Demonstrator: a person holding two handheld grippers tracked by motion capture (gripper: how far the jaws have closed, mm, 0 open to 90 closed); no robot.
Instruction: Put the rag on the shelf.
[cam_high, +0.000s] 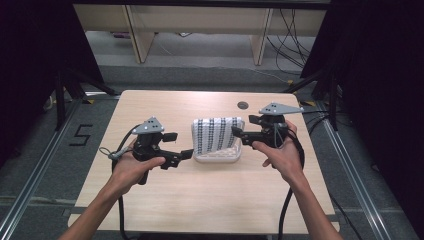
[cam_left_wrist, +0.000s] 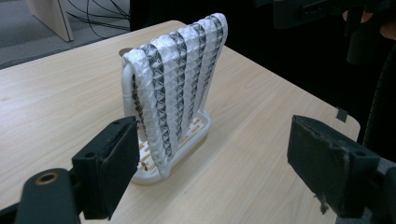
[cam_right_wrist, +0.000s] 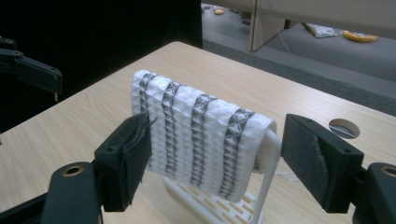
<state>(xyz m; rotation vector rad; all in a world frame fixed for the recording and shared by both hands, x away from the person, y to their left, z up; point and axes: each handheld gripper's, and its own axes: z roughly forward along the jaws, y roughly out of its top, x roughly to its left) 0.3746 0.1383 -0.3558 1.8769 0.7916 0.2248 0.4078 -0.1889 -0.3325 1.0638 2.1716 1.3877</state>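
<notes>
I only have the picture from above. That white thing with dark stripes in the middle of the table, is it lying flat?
Observer: No. The striped cloth hangs folded over the top bar of a white rack; the right gripper view shows that bar.
Operator: Does the rack have a solid bottom?
Observer: No, its base is slotted, with the wooden table showing through.
Operator: Is the left claw holding the cloth?
Observer: No. The left claw is open, and the left gripper view shows the cloth beyond its jaws.
Operator: And the right one?
Observer: The right claw is open too, short of the cloth.
</notes>
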